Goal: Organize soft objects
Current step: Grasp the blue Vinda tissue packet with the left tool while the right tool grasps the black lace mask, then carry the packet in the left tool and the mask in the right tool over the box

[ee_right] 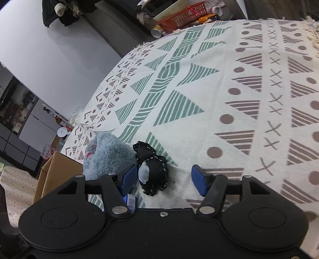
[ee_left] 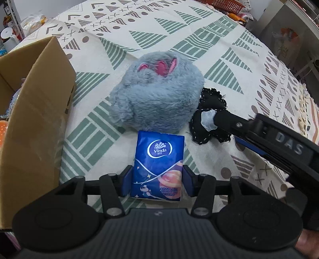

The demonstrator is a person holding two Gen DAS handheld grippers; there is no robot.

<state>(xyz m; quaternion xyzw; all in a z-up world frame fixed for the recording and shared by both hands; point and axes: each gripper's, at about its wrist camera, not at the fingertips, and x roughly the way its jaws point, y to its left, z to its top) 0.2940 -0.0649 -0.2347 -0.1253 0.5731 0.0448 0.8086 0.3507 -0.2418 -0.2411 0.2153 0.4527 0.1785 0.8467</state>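
The blue Vinda tissue pack (ee_left: 158, 166) lies flat on the patterned cloth (ee_left: 199, 45) that covers the desk, its near end between the two blue pads of the left hand-held gripper (ee_left: 158, 182); the pads sit right against the pack's long sides, so the jaws look closed onto it, narrowed to the pack's width. Just beyond the pack's far end, touching or nearly touching it, rests a grey plush toy (ee_left: 157, 91) with pink-lined ears, a rounded furry lump near the middle of the cloth. To the right of the plush, and pressed against its side, lies a small black fabric piece (ee_left: 211, 95) edged with white stitching, with a pale grey patch showing on it. The right hand-held gripper (ee_right: 163, 179) comes in from the right over this black piece: in the right wrist view its jaws stand wide apart, the left pad beside the plush and the pale patch, the right pad over bare cloth, and the black piece (ee_right: 152, 171) lies between them nearer the left pad, with nothing clamped. In the left wrist view one dark finger of that gripper reaches to the pale patch. An open cardboard box (ee_left: 35, 119) stands at the left edge of the desk, close beside the pack and the plush, its flap raised. An orange basket (ee_right: 179, 15) and some bottles sit past the far edge of the cloth
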